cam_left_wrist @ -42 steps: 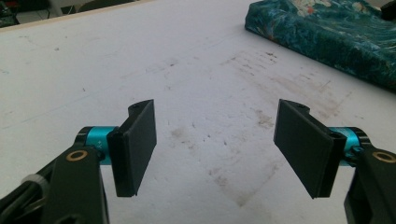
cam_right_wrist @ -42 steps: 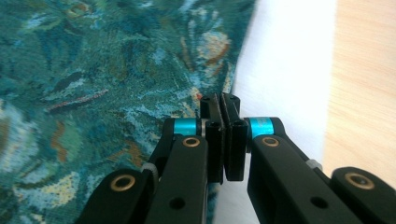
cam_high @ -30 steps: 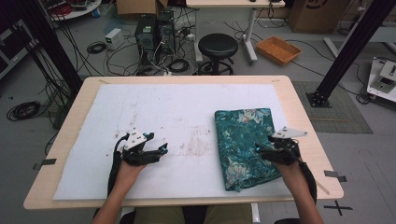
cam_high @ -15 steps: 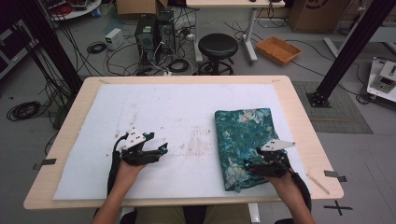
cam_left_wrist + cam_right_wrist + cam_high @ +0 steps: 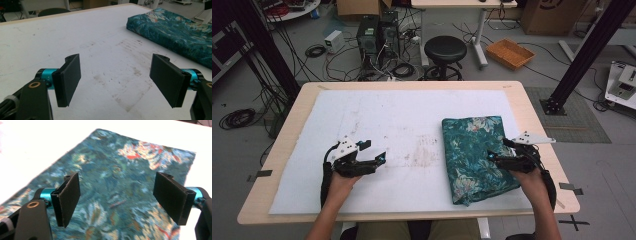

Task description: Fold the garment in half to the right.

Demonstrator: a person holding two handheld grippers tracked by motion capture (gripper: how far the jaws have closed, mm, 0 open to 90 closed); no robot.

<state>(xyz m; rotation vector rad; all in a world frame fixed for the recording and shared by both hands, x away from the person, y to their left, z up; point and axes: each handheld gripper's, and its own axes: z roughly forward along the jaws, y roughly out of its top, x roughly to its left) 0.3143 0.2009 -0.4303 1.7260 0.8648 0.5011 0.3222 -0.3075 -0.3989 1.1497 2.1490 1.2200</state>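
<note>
A folded teal floral cloth (image 5: 472,150) lies on the right half of the white sheet (image 5: 402,115) that covers the table. My right gripper (image 5: 492,159) hovers at the cloth's right edge and points left over it. The right gripper view has the cloth (image 5: 120,162) under the right gripper (image 5: 117,197), whose jaws have just been opening and stand wide with nothing between them. My left gripper (image 5: 381,157) rests low over the bare sheet at the left, pointing right. Its jaws (image 5: 117,75) have also just been opening and hold nothing, with the cloth (image 5: 175,30) farther off.
The sheet has faint brown stains (image 5: 424,155) at its middle. The wooden table edge (image 5: 412,85) runs along the far side. Beyond it on the floor are a black stool (image 5: 445,50), computer towers (image 5: 377,32), cables and an orange tray (image 5: 511,52).
The right gripper slid toward the cloth's near end, then came back up to its right edge, and its jaws widened. The left gripper stayed put.
</note>
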